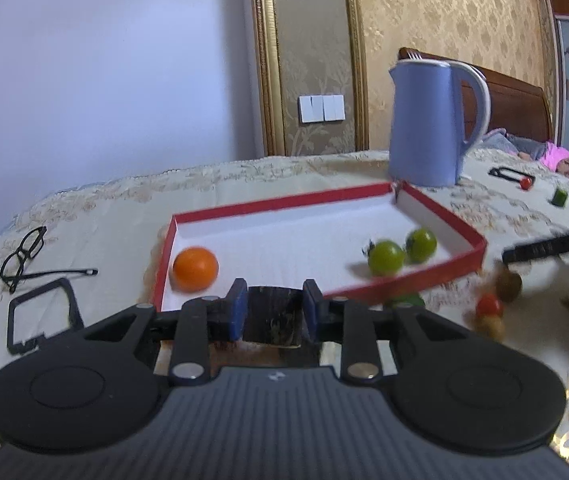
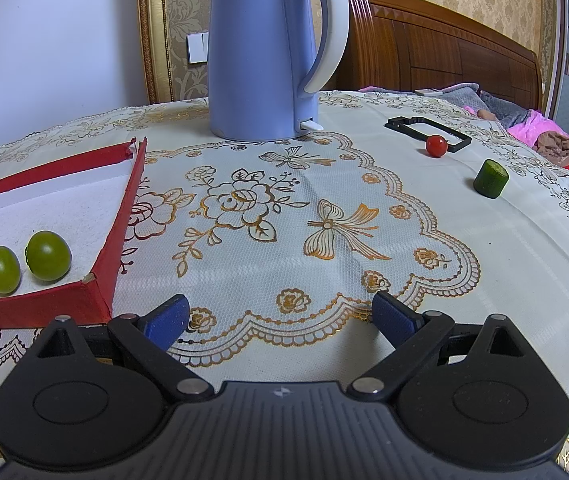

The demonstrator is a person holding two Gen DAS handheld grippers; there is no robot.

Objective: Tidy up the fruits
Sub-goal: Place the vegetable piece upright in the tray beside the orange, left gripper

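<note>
The left claw is clenched on a dark, blurred object I cannot identify. Only its view shows the orange in the red tray. The right claw hangs released over the table, both views showing two green tomatoes.
</note>
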